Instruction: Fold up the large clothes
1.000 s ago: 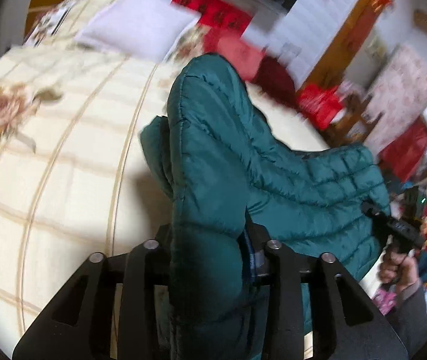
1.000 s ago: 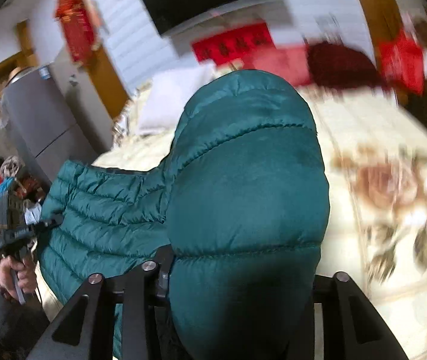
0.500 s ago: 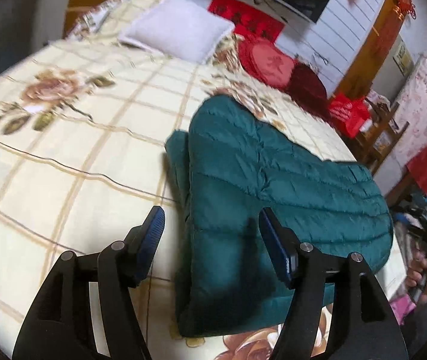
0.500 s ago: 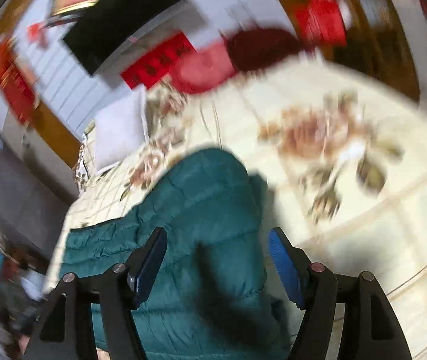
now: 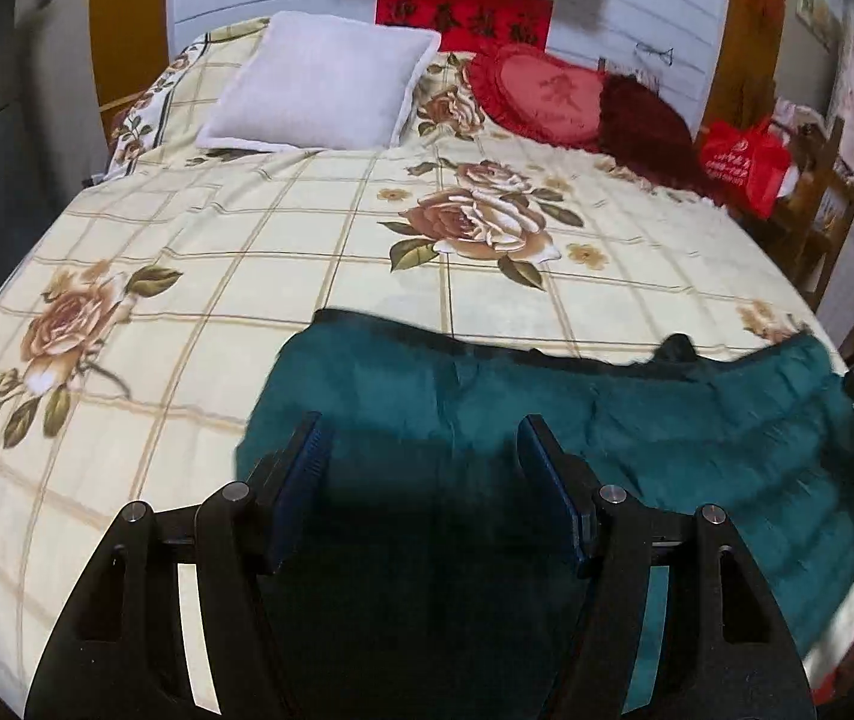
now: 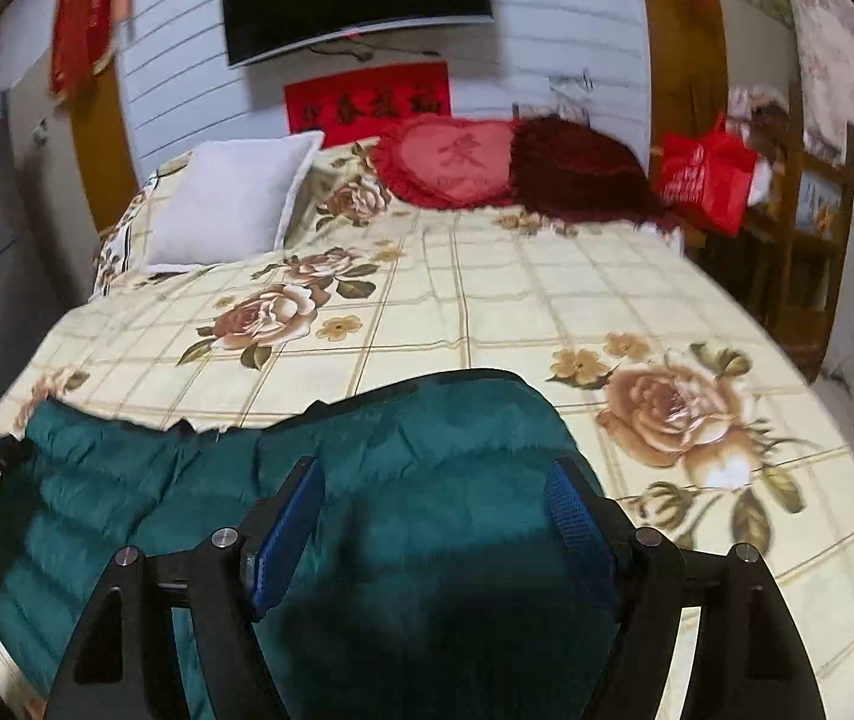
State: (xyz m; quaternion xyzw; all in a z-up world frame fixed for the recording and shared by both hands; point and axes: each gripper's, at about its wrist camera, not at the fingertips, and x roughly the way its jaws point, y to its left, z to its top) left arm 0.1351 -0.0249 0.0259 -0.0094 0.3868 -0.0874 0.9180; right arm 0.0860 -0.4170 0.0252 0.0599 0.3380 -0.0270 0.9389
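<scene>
1. Cream floral bedspread (image 5: pixel 246 252) covered the whole bed, checked in tan lines with roses; it carried everything else.
2. Teal quilted puffer jacket (image 5: pixel 697 438) lay folded along the near edge, at 6 o'clock of the bed, a dark lining edge showing along its far side.
3. At 12 o'clock sat a white pillow (image 5: pixel 318 90), with a red heart cushion (image 5: pixel 541 90) and a maroon cushion (image 5: pixel 643 120) toward 1 o'clock.
4. The left gripper (image 5: pixel 420 468) hovered over the jacket's left end, blue pads spread wide, holding nothing.
5. The right gripper (image 6: pixel 433 510) hung over the rounded right end, fingers equally apart and empty.
6. Risk, as I judged it: slippery, puffy fill could spring the fold open once released, and a pinch taking only the top layer would drag it askew or pull the jacket off the near edge.
</scene>
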